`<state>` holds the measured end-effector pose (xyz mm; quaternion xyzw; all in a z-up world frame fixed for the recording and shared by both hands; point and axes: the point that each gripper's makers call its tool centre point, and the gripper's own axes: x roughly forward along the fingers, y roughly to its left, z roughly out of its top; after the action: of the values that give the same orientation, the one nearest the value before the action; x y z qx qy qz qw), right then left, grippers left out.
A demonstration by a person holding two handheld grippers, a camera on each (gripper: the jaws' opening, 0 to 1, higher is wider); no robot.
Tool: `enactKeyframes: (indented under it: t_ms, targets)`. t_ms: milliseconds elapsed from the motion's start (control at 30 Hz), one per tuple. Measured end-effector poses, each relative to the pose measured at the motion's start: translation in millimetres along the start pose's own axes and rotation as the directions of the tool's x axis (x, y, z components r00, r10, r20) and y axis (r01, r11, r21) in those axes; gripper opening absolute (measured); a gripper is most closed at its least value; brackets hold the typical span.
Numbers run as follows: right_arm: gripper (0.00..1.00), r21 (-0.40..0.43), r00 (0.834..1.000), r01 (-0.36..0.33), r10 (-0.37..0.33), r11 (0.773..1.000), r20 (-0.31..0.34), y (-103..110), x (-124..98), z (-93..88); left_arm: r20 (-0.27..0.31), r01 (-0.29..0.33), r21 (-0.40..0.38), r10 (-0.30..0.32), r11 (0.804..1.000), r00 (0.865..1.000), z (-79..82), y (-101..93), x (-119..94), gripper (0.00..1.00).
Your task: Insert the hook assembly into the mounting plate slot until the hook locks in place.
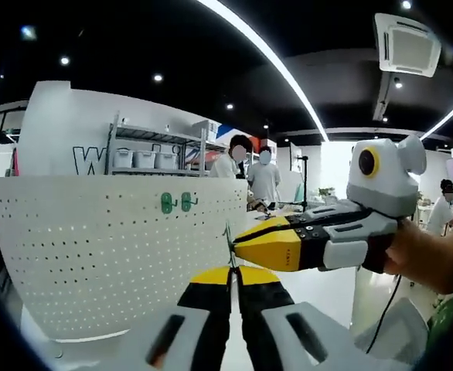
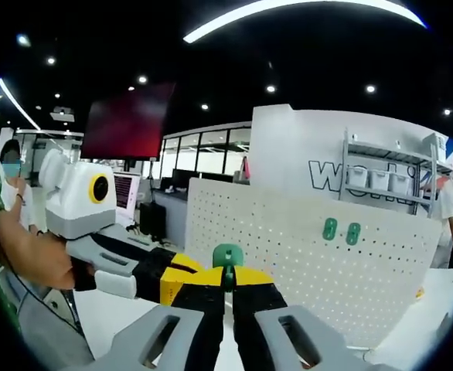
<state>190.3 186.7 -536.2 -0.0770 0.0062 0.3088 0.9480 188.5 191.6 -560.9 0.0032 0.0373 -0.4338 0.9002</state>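
green hook (image 2: pixel 227 255) | half hidden, pinched by right gripper (image 2: pixel 227 280) | left gripper (image 1: pixel 233 272) closed, apparently on it | pegboard (image 2: pixel 304 263) behind

Only one piece of lettering could be made out: large dark outlined letters on the white curved wall (image 2: pixel 319 147) behind the grey metal shelving rack (image 2: pixel 385 182). They were read as "wo" and were then cut off by the rack; no further text was legible.

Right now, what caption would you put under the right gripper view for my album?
Both grippers' fingers meet on a green hook before the white pegboard, where two green hooks already hang.
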Motion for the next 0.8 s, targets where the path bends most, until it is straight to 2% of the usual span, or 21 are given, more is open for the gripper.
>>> enactKeyframes:
  t_ms: [167,233,300,333,400,433,500,633,667,700,800]
  targets:
    - [0.01,0.004,1.0,0.007,-0.007,1.0,-0.001,-2.4,-1.0,0.0,-0.003,0.015,0.009,-0.015,1.0,1.0,-2.3,0.2,-1.7,0.14]
    - [0.01,0.003,1.0,0.011,-0.011,1.0,-0.001,-3.9,-1.9,0.0,-0.004,0.037,0.017,-0.037,0.999,0.999,-2.6,-0.8,-3.7,0.17]
    - [0.01,0.004,1.0,0.013,-0.013,1.0,-0.003,-4.9,-2.4,-0.2,-0.003,0.068,0.009,-0.068,0.998,0.998,-3.0,-2.5,-5.7,0.24]
    - [0.01,0.002,1.0,0.015,-0.015,1.0,-0.005,-5.5,-2.6,-0.7,-0.006,0.106,0.008,-0.106,0.994,0.994,-3.5,-7.0,-6.9,0.28]
    - [0.01,0.005,1.0,0.014,-0.014,1.0,-0.009,-6.0,-2.6,-2.2,-0.01,0.132,0.02,-0.132,0.991,0.991,-3.9,-9.6,-9.3,0.32]
    - [0.01,0.004,1.0,0.016,-0.016,1.0,-0.012,-6.2,-2.5,-3.3,-0.028,0.17,0.029,-0.169,0.985,0.985,-6.9,-14.6,-11.1,0.32]
    - [0.01,0.004,1.0,0.016,-0.016,1.0,-0.022,-6.4,-2.1,-7.1,-0.076,0.176,0.016,-0.174,0.984,0.982,-15.2,-14.0,-13.5,0.34]
    - [0.01,0.009,0.999,0.012,-0.012,1.0,-0.033,-5.7,-1.8,-13.0,-0.134,0.241,-0.01,-0.24,0.971,0.961,-28.3,-17.6,-22.7,0.4]
    - [0.01,0.008,0.999,0.013,-0.012,1.0,-0.034,-6.0,-1.7,-13.7,-0.134,0.25,-0.006,-0.249,0.968,0.959,-29.1,-17.6,-25.0,0.4]
    - [0.01,0.009,0.999,0.013,-0.013,1.0,-0.036,-6.8,-1.6,-15.0,-0.135,0.288,-0.004,-0.286,0.958,0.949,-30.6,-21.0,-30.2,0.41]
    - [0.01,0.012,0.999,0.016,-0.015,1.0,-0.04,-10.2,-1.9,-19.2,-0.129,0.353,-0.063,-0.358,0.934,0.925,-32.6,-25.5,-41.7,0.45]
